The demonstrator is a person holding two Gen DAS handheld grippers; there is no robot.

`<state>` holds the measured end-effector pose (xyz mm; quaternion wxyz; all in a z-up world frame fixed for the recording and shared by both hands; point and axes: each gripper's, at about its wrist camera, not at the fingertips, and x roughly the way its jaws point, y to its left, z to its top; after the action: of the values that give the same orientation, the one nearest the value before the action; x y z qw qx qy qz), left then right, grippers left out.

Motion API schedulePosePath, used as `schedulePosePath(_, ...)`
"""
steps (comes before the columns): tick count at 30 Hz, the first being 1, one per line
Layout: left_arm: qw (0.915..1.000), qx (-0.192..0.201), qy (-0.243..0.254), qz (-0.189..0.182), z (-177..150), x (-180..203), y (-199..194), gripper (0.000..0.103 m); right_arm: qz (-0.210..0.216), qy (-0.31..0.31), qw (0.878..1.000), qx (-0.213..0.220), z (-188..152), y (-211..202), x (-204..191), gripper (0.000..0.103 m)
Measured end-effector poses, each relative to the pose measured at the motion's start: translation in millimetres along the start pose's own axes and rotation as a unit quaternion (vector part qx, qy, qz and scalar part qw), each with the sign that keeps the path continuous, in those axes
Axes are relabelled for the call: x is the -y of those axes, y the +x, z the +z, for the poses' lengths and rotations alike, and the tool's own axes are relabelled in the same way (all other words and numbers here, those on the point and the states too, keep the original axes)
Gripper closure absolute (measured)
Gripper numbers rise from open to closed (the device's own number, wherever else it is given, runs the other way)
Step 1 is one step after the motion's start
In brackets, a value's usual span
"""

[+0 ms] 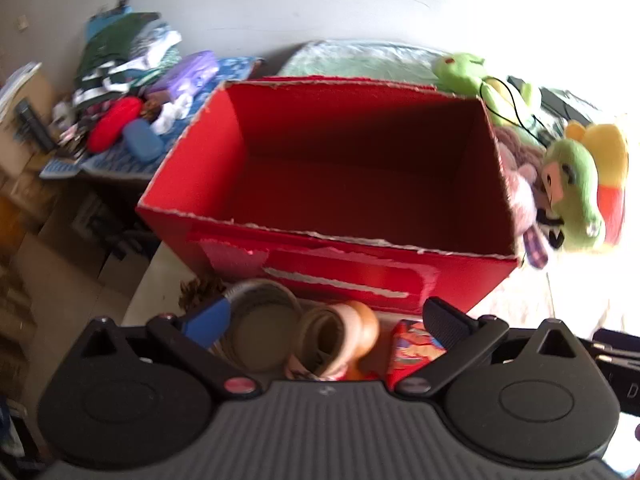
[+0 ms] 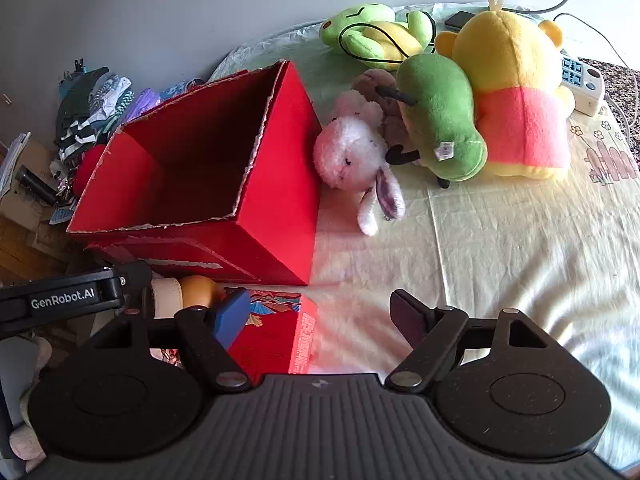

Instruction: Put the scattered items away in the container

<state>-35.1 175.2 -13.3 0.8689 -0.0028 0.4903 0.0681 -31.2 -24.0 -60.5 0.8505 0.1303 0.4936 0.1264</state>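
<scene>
On the pale bedsheet (image 2: 500, 248) sits an open red cardboard box (image 2: 276, 184), nothing visible inside. Against its right wall lies a pink plush rabbit (image 2: 352, 160), touching a green plush (image 2: 444, 120) and a yellow bear plush (image 2: 516, 92). Both the left gripper (image 1: 326, 320) and right gripper (image 2: 320, 312) hang near the box with jaws spread, holding nothing.

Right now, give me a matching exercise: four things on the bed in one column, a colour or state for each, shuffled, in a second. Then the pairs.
Things:
1. cardboard box
2. bunny plush
3. bear plush
4. frog plush

Descriptions:
A. yellow with a pink shirt
B. red, open-topped, nothing inside
C. light green, a black cord across it
D. pale pink, lying against the box's side

Pairs: 1-B, 2-D, 3-A, 4-C
</scene>
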Motion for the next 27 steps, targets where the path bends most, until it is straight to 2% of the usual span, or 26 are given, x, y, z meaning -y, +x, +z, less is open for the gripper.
schedulePosePath(5, 0.9982, 0.007, 0.053, -0.027, 4, -37, 10, 0.0, -0.005, 0.056, 0.998, 0.003, -7, 10, -39, 0.03)
schedulePosePath(9, 0.9958, 0.012, 0.078, -0.047, 5, -67, 21, 0.0, -0.012, 0.071, 0.997, 0.012, -12, 18, -81, 0.036)
schedulePosePath(11, 0.9941, 0.009, 0.097, -0.047, 5, -76, 27, 0.0, -0.014, 0.078, 0.997, 0.025, -19, 21, -99, 0.044)
schedulePosePath(13, 0.9924, 0.0, 0.113, -0.048, 3, -85, 32, 0.0, -0.022, 0.095, 0.995, 0.029, -27, 25, -114, 0.046)
schedulePosePath(16, 0.9897, -0.005, 0.129, -0.062, -1, -99, 34, 0.0, -0.026, 0.116, 0.993, 0.018, -36, 32, -130, 0.048)
schedulePosePath(21, 0.988, -0.017, 0.13, -0.081, -7, -112, 43, 0.0, -0.071, 0.123, 0.989, 0.03, -40, 35, -149, 0.048)
schedulePosePath(27, 0.9888, -0.016, 0.13, -0.073, -12, -122, 49, 0.0, -0.089, 0.138, 0.986, 0.039, -44, 40, -153, 0.047)
